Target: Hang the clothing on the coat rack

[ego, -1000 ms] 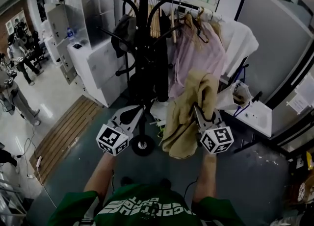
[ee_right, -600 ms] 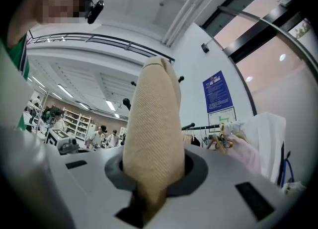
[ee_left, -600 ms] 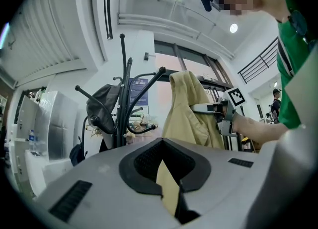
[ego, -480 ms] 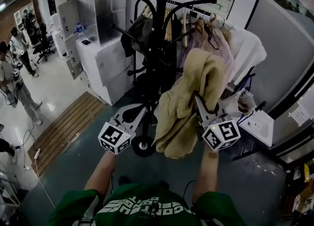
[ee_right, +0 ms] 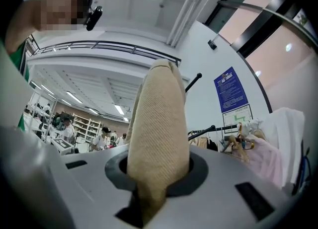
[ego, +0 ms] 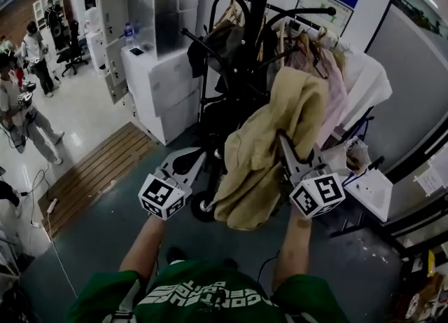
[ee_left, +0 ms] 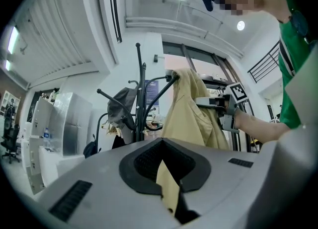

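A tan jacket (ego: 269,153) hangs bunched in front of me, its top raised level with the arms of the black coat rack (ego: 253,41). My right gripper (ego: 285,148) is shut on a thick fold of the jacket, which fills the right gripper view as a tan jacket (ee_right: 158,138) between the jaws. My left gripper (ego: 201,155) sits lower left, beside the rack's pole. A narrow strip of the same cloth (ee_left: 168,186) is pinched in its jaws. In the left gripper view the coat rack (ee_left: 140,99) stands just left of the hanging jacket (ee_left: 191,116).
Dark garments (ego: 217,45) hang on the rack's left arms. Behind it, a clothes rail carries a pink garment (ego: 334,87). White cabinets (ego: 164,83) stand left, a wooden floor grate (ego: 98,174) lower left, a white stand (ego: 371,188) right. People (ego: 28,115) stand far left.
The right gripper has lifted the tan jacket higher and closer to the rack's arms. The left gripper has shifted a little along with it. Both grips are unchanged.
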